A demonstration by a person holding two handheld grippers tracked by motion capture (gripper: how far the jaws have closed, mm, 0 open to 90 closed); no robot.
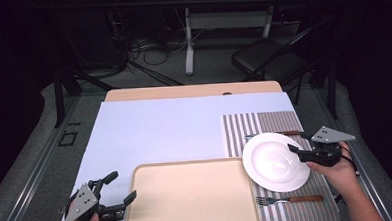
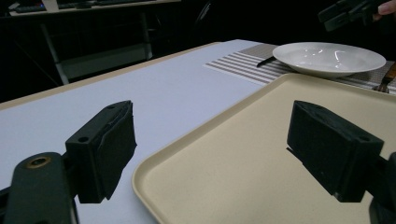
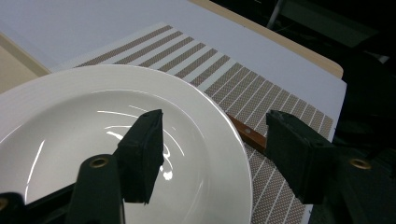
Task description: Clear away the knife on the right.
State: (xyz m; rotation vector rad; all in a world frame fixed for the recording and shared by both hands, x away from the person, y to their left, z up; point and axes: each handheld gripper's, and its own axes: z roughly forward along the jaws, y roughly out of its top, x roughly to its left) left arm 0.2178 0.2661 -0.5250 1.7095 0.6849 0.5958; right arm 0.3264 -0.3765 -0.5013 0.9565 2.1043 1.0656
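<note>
Right gripper (image 1: 298, 153) hovering at the plate (image 1: 271, 162) rim, jaws apart.
Left gripper (image 1: 118, 189) waiting spread at the tray (image 1: 188, 201) corner; the high view alone is showing the fork (image 1: 288, 199).

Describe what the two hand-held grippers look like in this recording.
Both are black. The left hand-held gripper and right hand-held gripper each carry a grey three-cornered plate with small holes on top. Each has two blocky black jaws, with brass-coloured pivot fittings near the base. Forearms are bare; no sleeves visible.
</note>
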